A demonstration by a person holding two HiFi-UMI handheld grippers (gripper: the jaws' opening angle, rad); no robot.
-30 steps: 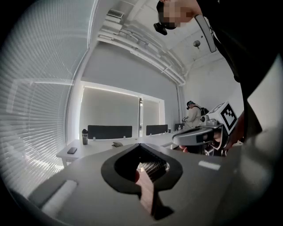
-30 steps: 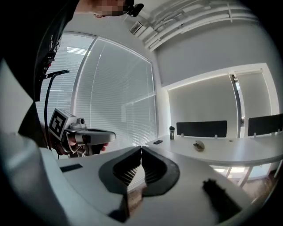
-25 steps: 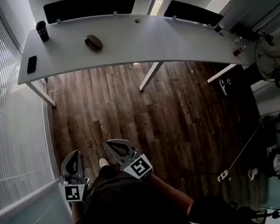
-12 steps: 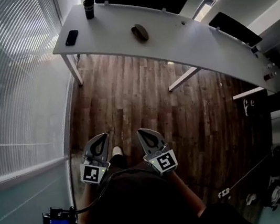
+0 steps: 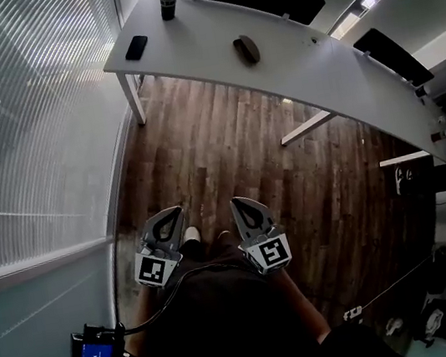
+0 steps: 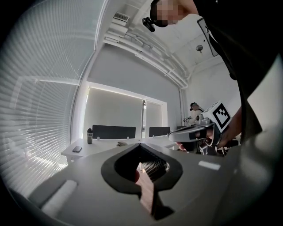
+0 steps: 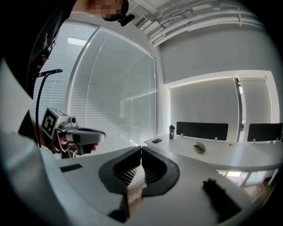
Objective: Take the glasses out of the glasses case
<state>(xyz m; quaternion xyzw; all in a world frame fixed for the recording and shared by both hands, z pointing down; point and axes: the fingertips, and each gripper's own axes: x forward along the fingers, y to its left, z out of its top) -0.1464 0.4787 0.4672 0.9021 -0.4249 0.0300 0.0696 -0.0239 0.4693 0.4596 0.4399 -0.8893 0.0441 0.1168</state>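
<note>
I've not started yet; L claw [image 5: 172,213] & R claw [image 5: 238,203] are both pinched together, nothing in them; case [image 5: 246,49] sits on table [image 5: 183,40] far from me, lid prob. down; glasses not out.

The person holds both grippers low in front of the body, side by side and near each other, pointing forward and tilted slightly below level. The left gripper [image 5: 176,213] has its jaws closed, with the tips meeting. The right gripper [image 5: 235,203] has its jaws pressed together tip to tip in the same way.
</note>
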